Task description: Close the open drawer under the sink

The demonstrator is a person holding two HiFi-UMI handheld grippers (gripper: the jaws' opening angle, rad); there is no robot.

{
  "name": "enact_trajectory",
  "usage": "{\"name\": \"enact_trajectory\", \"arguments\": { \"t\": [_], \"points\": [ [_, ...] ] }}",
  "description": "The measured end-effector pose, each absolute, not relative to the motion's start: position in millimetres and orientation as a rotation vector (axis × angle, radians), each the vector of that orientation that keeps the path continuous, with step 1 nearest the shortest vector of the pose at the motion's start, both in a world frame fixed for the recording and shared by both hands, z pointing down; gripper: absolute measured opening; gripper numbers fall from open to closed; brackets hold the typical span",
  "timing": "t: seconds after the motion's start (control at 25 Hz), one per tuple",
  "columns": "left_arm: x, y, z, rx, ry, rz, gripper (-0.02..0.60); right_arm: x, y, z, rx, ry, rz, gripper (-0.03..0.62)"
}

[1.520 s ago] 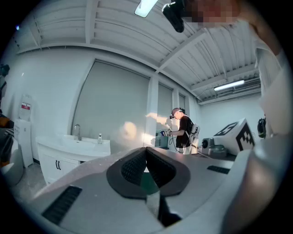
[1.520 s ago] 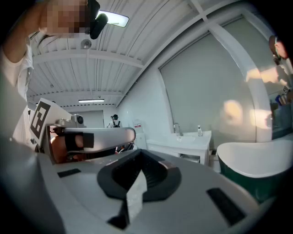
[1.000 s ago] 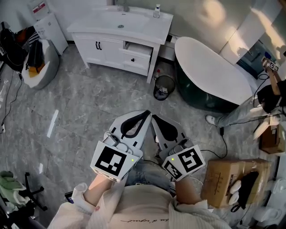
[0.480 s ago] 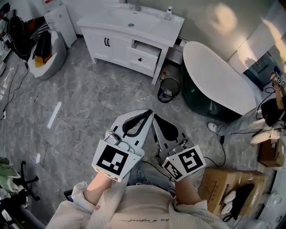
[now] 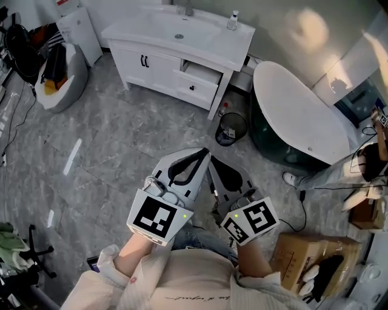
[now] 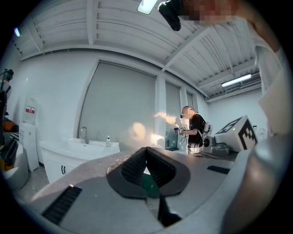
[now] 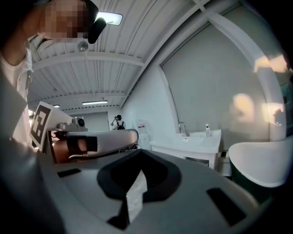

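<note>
My L claw point(image 5: 202, 152) & R claw point(image 5: 210, 159) were pinched shut, empty; drawer point(image 5: 199, 77) open at 12, bin point(image 5: 231, 128) w/ rubbish at 1.

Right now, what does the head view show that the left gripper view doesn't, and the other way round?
Only the head view shows the open drawer, the trash bin and the cardboard box. Only the left gripper view shows the ceiling lamp. Both show the white sink, the soap bottle on it, and the left tongs, shut and empty.
</note>
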State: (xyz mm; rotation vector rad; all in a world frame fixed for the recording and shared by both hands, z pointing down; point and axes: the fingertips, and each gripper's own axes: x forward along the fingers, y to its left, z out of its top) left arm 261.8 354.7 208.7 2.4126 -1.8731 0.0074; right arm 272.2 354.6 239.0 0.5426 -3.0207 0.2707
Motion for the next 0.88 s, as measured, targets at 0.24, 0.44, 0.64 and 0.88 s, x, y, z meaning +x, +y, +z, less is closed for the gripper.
{"name": "enact_trajectory", "arguments": {
  "t": [0.24, 0.44, 0.64, 0.88],
  "points": [
    [218.8, 301.3, 205.6, 2.451, -1.809, 0.018, 0.015, 226.6, 304.0, 235.8, 0.603, -3.011, 0.29, 0.011],
    [182.4, 259.1, 204.8, 2.473, -1.758, 0.024, 0.015, 191.2, 263.9, 235.3, 0.669, -2.987, 0.296, 0.011],
    [149.8, 222.9, 208.6, 2.489, -1.723, 0.035, 0.015, 160.8, 228.5, 239.6, 0.713, -2.971, 0.313, 0.011],
    [111.9, 196.3, 213.7, 2.51, -1.699, 0.054, 0.015, 126.1, 198.6, 243.2, 0.763, -2.971, 0.323, 0.011]
  ]
}}
